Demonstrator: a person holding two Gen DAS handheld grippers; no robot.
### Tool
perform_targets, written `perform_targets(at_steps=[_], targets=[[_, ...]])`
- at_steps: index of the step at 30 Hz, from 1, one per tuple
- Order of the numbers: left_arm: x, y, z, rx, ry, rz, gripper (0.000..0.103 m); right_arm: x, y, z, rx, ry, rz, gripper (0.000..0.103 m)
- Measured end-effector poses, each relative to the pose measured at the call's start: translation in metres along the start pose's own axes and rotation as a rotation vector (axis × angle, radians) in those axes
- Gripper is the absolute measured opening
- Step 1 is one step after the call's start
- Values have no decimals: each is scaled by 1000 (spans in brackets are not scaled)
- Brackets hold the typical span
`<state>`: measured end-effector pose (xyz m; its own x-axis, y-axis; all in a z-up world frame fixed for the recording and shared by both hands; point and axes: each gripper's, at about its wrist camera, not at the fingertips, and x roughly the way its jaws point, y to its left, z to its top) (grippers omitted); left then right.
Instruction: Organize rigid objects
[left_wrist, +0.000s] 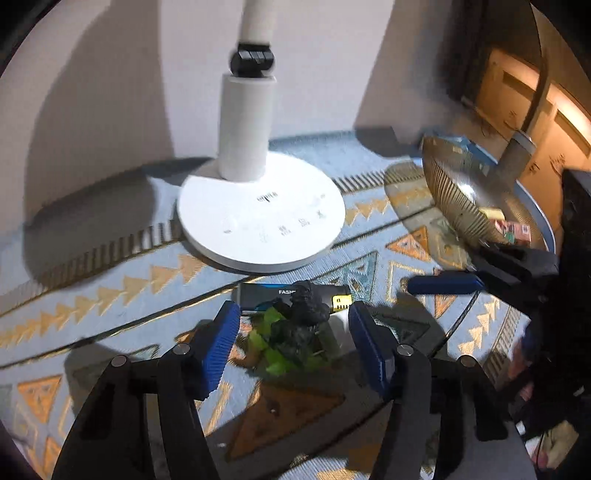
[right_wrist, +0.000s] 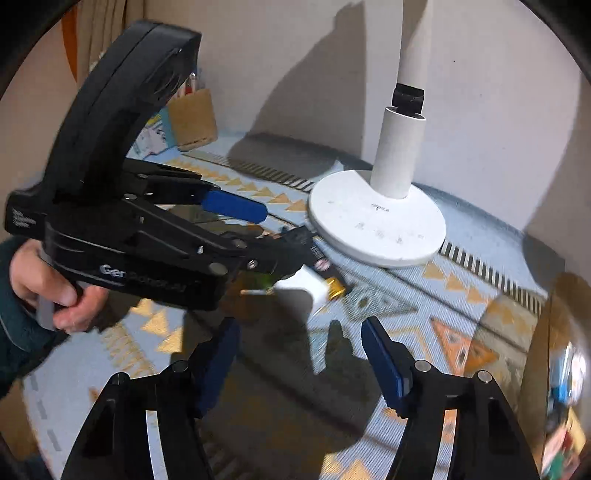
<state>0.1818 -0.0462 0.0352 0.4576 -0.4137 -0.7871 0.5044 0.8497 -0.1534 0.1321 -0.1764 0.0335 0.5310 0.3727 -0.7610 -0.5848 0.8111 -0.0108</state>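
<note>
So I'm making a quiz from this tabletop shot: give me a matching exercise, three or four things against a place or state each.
Things:
1. round white lamp base
2. dark gorilla figurine on green leaves
3. flat black box with blue stripe
4. ribbed metallic bowl

Places:
A. tilted up at the far right
B. between the left tool's open blue pads
C. against the wall, carrying a white post
D. lying flat between figurine and lamp

Pairs: 1-C, 2-B, 3-D, 4-A
</note>
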Motion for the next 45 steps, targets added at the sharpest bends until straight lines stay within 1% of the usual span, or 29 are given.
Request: perform_targets(at_steps=[2,3,4,5,7,10,12,15,16,17,19,20,23,24,26,27,28,31,33,34,36,37,39,40,41,42,43,44,45], targets=[[6,0,1,10,4,-20,58,8,-7,3,2,-6,27,67],[8,1,1,3,-7,-36,56,10,-8,5,0,-18,39,67],[9,3,1,-11,-15,-54,47,12,-9,7,1,-27,41,67],[10,5,2,-25,-26,-67,32,14,-9,9,-1,-33,46,67],[8,6,1,-31,-53,-55,28,17,-6,11,-16,-32,52,64],[0,6,-1,-44,-68,-49,28,23,0,11,-38,-18,46,45],[-8,9,-2,-66,-84,-53,27,26,3,9,-39,-9,59,44],[-27,17,-11,-124,-108,-82,27,33,10,5,-53,12,29,42],[-35,19,-17,-142,-117,-90,27,33,10,4,-54,17,28,32],[-42,20,-21,-156,-127,-93,27,31,11,3,-51,18,40,28],[-62,21,-40,-183,-151,-100,27,22,14,-2,-27,14,95,28],[-67,21,-46,-190,-157,-97,27,16,17,-6,-27,12,98,28],[-85,17,-77,-239,-164,-123,27,-2,28,-23,-21,12,84,28],[-88,15,-82,-249,-166,-129,27,-8,30,-30,-7,17,72,28],[-94,7,-99,-267,-169,-153,27,-22,32,-47,47,18,54,24],[-95,1,-106,-272,-173,-153,27,-34,32,-57,81,12,57,23],[-99,-8,-113,-270,-185,-140,27,-41,32,-65,100,10,50,23],[-104,-31,-128,-269,-201,-121,27,-72,36,-93,154,-1,-43,23],[-101,-45,-132,-262,-192,-97,27,-86,33,-107,198,2,-84,23],[-97,-53,-134,-256,-180,-84,27,-90,33,-112,223,3,-94,23],[-93,-61,-139,-243,-166,-57,27,-96,34,-120,245,10,-72,23],[-88,-66,-141,-226,-157,-19,27,-94,37,-121,231,20,-73,23],[-84,-69,-145,-212,-148,23,27,-91,42,-116,200,31,-92,26],[-82,-70,-146,-208,-140,48,27,-90,42,-115,193,28,-78,33],[-82,-70,-147,-208,-137,55,28,-86,41,-109,185,28,-46,52],[-82,-69,-147,-209,-139,54,28,-80,41,-101,178,31,-38,61],[-79,-68,-147,-209,-131,56,33,-76,41,-97,169,34,-45,71],[-77,-68,-147,-209,-117,63,40,-68,42,-88,146,40,-55,72],[-74,-68,-148,-209,-100,63,40,-62,43,-82,127,38,-64,72]])
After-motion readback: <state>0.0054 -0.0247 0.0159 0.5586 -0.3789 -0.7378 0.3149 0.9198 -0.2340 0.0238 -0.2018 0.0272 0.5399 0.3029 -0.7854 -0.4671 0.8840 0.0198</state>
